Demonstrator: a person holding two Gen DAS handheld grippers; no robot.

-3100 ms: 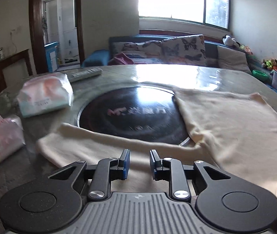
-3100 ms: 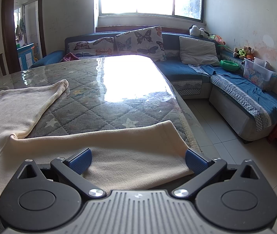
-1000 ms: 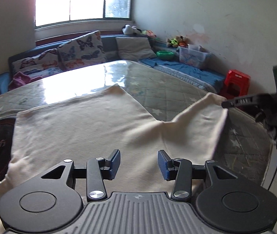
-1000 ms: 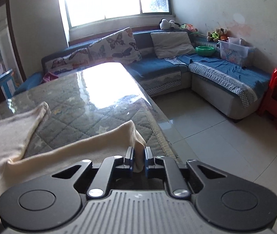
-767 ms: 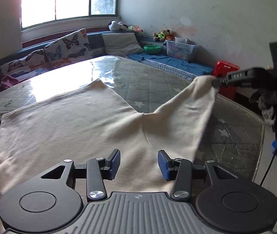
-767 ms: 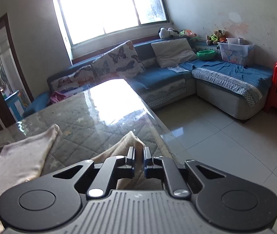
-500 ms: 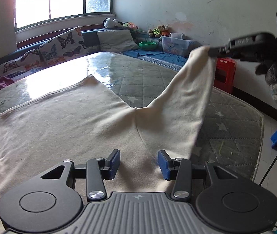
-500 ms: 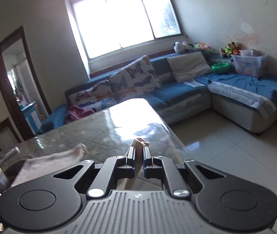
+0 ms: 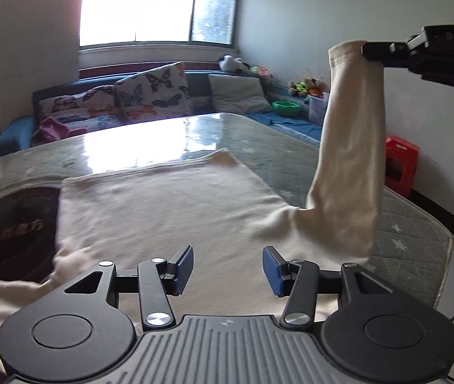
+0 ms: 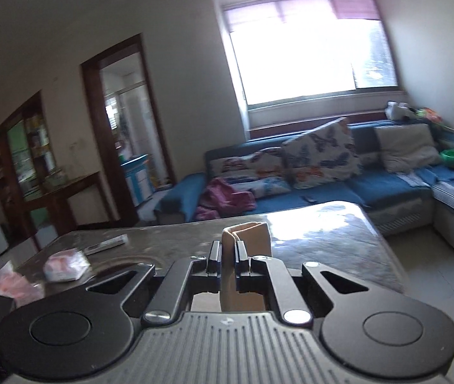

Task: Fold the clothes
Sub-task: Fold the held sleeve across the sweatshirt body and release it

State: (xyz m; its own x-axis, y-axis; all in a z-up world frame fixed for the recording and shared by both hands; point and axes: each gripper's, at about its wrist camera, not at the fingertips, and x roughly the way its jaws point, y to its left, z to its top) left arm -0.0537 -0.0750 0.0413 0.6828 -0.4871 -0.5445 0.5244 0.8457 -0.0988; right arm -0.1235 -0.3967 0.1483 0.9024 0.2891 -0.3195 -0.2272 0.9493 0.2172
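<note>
Mid-fold: cream garment (image 9: 169, 211) spread flat on the table (image 9: 402, 233), one sleeve (image 9: 348, 147) hoisted high, clamped in right gripper (image 10: 227, 252). Left gripper (image 9: 227, 268) parted, empty, low over the body. Next, probably: laying sleeve across the body.

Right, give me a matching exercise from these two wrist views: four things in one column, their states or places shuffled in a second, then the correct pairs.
Column one:
1. left gripper
2. right gripper
3. sleeve
4. remote control

Column two:
A. lifted up off the table, hanging from its cuff
B. lying flat on the far side of the table
C. shut on cream cloth
D. open, nothing between its fingers, over the body of the cream shirt

Pairs: 1-D, 2-C, 3-A, 4-B
</note>
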